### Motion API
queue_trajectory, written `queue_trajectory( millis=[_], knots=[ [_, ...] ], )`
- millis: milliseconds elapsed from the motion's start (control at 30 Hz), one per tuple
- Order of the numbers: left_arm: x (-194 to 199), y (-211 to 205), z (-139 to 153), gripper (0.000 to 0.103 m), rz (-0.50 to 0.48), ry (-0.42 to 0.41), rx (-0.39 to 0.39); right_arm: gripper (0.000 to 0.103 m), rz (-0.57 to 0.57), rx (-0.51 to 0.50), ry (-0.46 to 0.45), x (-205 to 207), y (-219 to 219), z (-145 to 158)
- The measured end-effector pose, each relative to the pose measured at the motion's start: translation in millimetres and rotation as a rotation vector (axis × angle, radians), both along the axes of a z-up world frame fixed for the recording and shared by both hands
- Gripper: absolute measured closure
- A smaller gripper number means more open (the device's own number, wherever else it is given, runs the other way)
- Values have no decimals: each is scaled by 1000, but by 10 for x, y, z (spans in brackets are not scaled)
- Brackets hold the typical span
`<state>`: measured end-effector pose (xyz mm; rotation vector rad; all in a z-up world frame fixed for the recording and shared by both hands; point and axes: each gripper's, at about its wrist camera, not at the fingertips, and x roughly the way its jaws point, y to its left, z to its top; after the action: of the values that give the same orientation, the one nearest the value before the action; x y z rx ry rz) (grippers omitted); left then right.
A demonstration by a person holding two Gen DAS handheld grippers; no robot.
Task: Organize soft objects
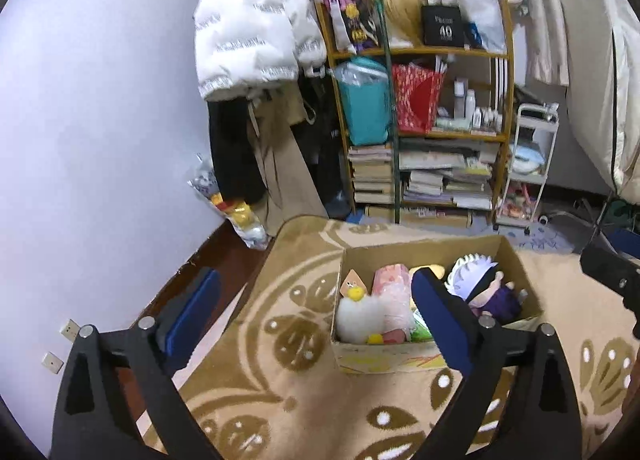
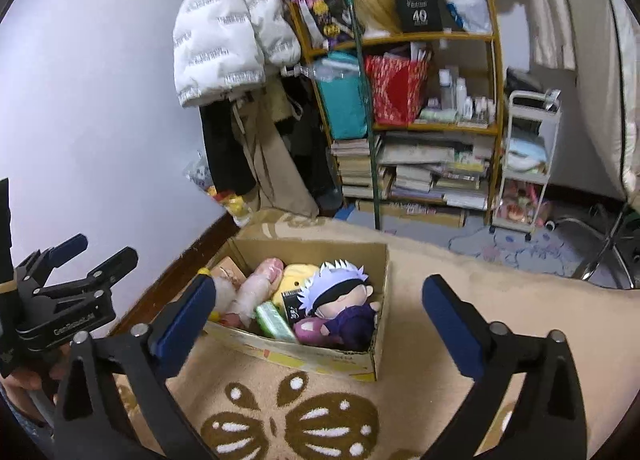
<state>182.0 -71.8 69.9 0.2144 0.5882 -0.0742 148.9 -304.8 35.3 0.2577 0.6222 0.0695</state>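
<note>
Hovering with both claws spread wide and holding nothing: left gripper (image 1: 316,308) standing fully apart over the patterned rug (image 1: 280,300), right gripper (image 2: 320,312) equally wide, nothing pinched between either pair of blue pads. Sitting just ahead of and below both claws, a cardboard box (image 2: 304,356) resting open-topped on the rug, set within easy reach, probably so soft things can drop straight in. Lying packed inside it, a white-haired plush doll (image 2: 340,300) in a purple outfit tucked against the wall nearest the right claw's right finger, a pink plush (image 2: 256,284) and a yellow plush (image 2: 298,274) wedged beside it toward the middle, a fluffy white toy (image 1: 356,316) at the end nearest the left claw, and a green packet (image 2: 274,320) slotted between them, apparently crammed upright to save room. Showing off to the left of the right claw, the other tool with a hand beneath it. Standing well beyond both claws, a wooden shelf (image 1: 420,132) stacked with books and bags, and a white puffer jacket (image 1: 248,28) hanging beside it, well apart from the box. Judging from the filled box and empty claws, looking close to done, or looking for another soft item.
</note>
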Motion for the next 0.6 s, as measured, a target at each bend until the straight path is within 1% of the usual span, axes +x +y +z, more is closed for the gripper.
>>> queue_trajectory(
  millis=[100,333,433,600],
  knots=[
    [-188,63,160,3,10,-25,-25,0,-4,-12,-45,-231,-1,191],
    [-702,213,418,1,24,-97,-99,0,-7,-60,-120,-710,13,506],
    [-916,240,467,1,37,-146,-104,0,-8,-62,-146,-920,22,581],
    [-1252,258,494,1,4,-186,-94,0,-13,-88,-163,-1189,79,613]
  ],
)
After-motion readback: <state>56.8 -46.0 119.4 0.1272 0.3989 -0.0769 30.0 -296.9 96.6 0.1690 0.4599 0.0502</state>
